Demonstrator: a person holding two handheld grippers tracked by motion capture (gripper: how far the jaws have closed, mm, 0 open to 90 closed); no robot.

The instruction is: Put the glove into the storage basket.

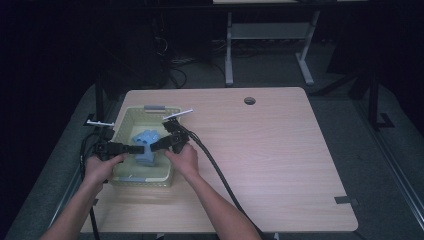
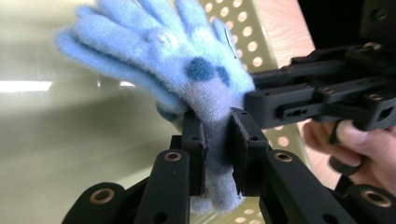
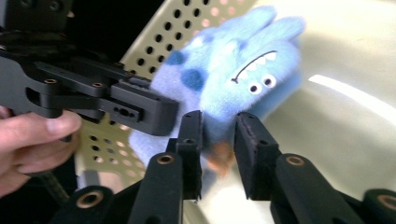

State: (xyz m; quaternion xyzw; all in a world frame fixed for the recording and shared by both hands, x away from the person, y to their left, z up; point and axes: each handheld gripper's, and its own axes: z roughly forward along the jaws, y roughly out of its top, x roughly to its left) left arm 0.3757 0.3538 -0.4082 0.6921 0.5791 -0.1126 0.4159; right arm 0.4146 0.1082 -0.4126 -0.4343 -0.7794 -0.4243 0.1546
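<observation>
The left gripper (image 2: 217,140) was clamped on the blue glove's (image 2: 168,60) cuff; the right gripper's (image 3: 218,140) fingers straddled it, released. Best keep that left clamp firm above the basket (image 1: 125,120) while regripping.

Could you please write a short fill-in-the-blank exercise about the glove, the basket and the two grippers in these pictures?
1. The fuzzy glove is mainly ____ in colour.
2. The left gripper is shut on the glove's grey ____.
3. The glove hangs over a pale perforated ____ on the wooden table.
4. The jaws of the right gripper stand slightly ____ around the glove.

Missing words: blue; cuff; basket; apart
</observation>
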